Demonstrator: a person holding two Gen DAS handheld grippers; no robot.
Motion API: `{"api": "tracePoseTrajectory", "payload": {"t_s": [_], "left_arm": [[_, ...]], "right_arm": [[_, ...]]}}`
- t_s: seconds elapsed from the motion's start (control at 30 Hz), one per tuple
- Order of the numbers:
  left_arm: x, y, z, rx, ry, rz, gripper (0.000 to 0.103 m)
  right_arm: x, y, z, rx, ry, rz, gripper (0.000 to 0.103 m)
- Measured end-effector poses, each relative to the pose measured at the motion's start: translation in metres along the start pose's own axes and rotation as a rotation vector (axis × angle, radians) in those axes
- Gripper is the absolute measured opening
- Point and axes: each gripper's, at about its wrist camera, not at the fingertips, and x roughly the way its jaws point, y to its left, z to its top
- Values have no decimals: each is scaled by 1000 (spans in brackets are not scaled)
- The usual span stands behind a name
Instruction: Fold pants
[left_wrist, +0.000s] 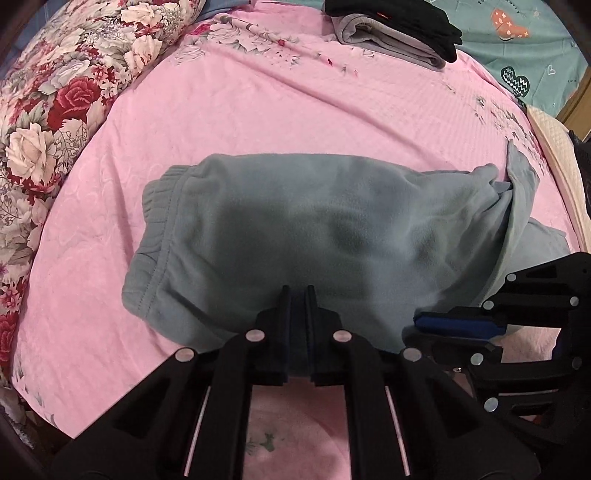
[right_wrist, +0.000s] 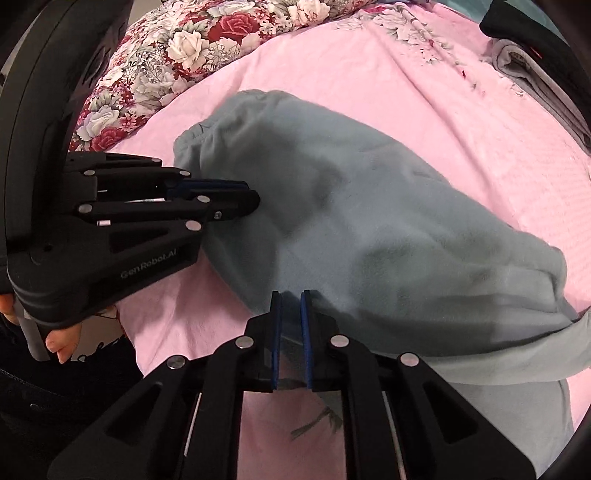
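Observation:
Grey-blue fleece pants (left_wrist: 295, 236) lie folded over on a pink bed sheet (left_wrist: 221, 110), waistband at the left. My left gripper (left_wrist: 297, 291) is shut on the near edge of the pants. My right gripper (right_wrist: 291, 295) is also shut on the near edge, further right. The right gripper shows in the left wrist view (left_wrist: 421, 317), the left gripper in the right wrist view (right_wrist: 251, 199). A loose part of the pants (right_wrist: 517, 362) trails at the right.
A floral quilt (left_wrist: 55, 110) bunches along the left of the bed. Folded grey and black clothes (left_wrist: 399, 29) lie at the far side. A teal patterned cloth (left_wrist: 524, 44) is at the far right.

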Motion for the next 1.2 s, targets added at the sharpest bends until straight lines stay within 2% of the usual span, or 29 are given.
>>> {"api": "tracePoseTrajectory", "payload": {"t_s": [0.17,0.23,0.3,0.33,0.47,0.57,0.7,0.87,0.97,1.13,1.17,1.2], "left_arm": [[0,-2,0,5,-9,16,8],[1,-2,0,3,-10,21,8],[1,-3,0,6,-11,30,8],[1,-4,0,9,-13,38,8],[1,-8,-3,15,-30,67,8],[1,-13,-5,34,-44,96,8],[2,-15,-5,55,-50,115,8],[2,-15,-5,62,-54,112,8],[2,-16,-6,70,-55,121,8],[2,-17,-6,71,-54,126,8],[2,-17,-6,67,-53,123,8],[3,-16,-5,65,-52,121,8]], "right_arm": [[-16,-20,10,82,7,-7,11],[-31,-40,16,150,8,-22,19],[-53,-78,21,262,13,-54,36],[-65,-100,22,320,15,-86,39],[-115,-206,18,580,40,-259,43],[-140,-270,9,724,46,-356,44],[-139,-328,1,887,83,-350,45],[-110,-364,-14,1006,169,-374,45],[-95,-371,-14,1022,181,-349,45],[-82,-370,-12,1034,183,-417,44],[-81,-369,-11,1033,173,-419,43],[-81,-367,-11,1029,161,-425,30]]}}
